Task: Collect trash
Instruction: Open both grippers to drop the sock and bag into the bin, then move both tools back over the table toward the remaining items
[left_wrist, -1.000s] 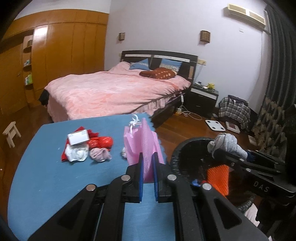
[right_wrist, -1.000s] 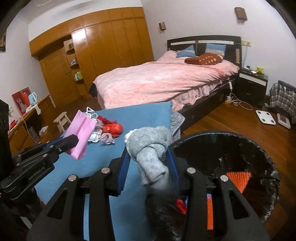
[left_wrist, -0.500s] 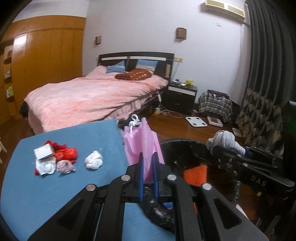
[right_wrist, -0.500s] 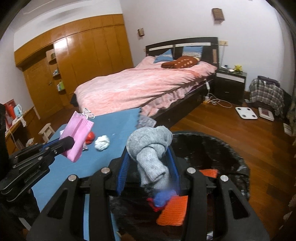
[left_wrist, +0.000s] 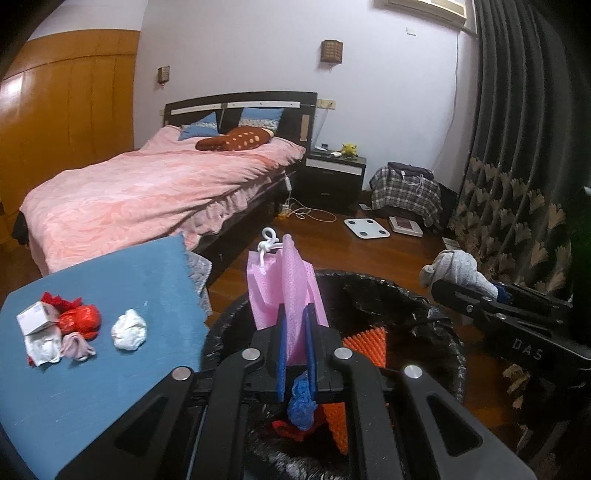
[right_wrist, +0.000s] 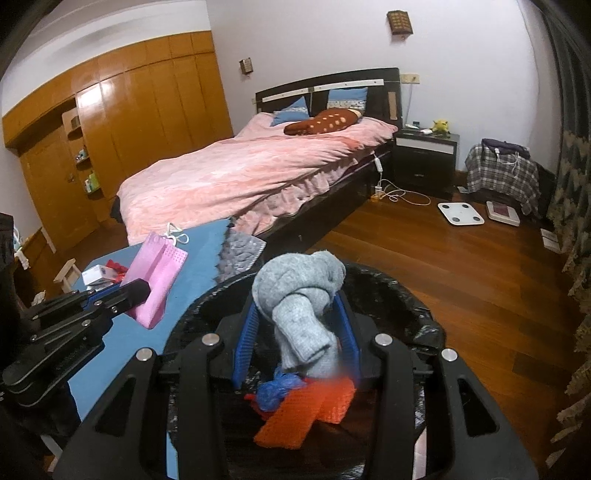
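Observation:
My left gripper (left_wrist: 295, 314) is shut on a pink face mask (left_wrist: 284, 291) and holds it upright over the near rim of a black-lined trash bin (left_wrist: 373, 291). It also shows in the right wrist view (right_wrist: 157, 277). My right gripper (right_wrist: 299, 306) is shut on a knotted grey sock (right_wrist: 299, 295) above the bin (right_wrist: 399, 306). The sock also shows in the left wrist view (left_wrist: 452, 267). The bin holds an orange spiky pad (right_wrist: 306, 413) and a blue wad (right_wrist: 275, 391). More trash lies on the blue table (left_wrist: 92, 369): a white wad (left_wrist: 128, 329), red wrappers (left_wrist: 79, 319), a small white box (left_wrist: 37, 317).
A bed with a pink cover (left_wrist: 147, 192) stands behind the table. A black nightstand (left_wrist: 332, 173), a plaid-covered bundle (left_wrist: 406, 192) and a white scale (left_wrist: 366, 228) are on the wooden floor beyond the bin. Dark curtains (left_wrist: 517, 147) hang at the right.
Both grippers have swung right, from over the table to over the bin. Each still holds its item. The bin's contents have come into view under the fingers.

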